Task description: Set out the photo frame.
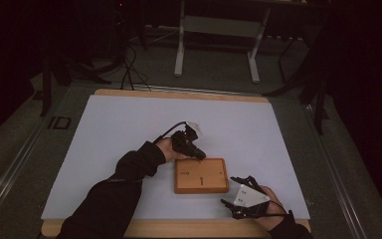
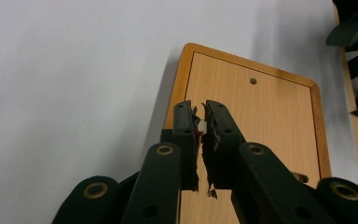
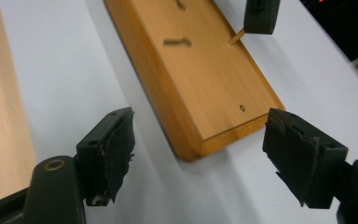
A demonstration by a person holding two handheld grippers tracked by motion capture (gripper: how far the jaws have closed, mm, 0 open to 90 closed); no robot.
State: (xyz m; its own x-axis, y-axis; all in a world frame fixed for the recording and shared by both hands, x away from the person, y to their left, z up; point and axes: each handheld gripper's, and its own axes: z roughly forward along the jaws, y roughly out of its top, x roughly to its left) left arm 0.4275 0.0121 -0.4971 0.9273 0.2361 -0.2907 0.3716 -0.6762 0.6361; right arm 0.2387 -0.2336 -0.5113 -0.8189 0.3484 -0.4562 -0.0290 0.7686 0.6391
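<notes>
Wooden board [image 1: 201, 175] at centre of high view, long axis left-right. Left gripper [image 1: 195, 151] at board's upper-left corner, jaws pinched on small peg [image 3: 236, 36], tip pointing down at board. Right gripper [image 1: 238, 190] wide open, empty, near lower-right corner, corner lying between its jaws.

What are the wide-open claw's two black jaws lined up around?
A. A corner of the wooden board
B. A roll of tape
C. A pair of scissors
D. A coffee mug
A: in the right gripper view the right claw stands with its jaws spread apart, and the near corner of the wooden board lies between them, untouched.
</notes>
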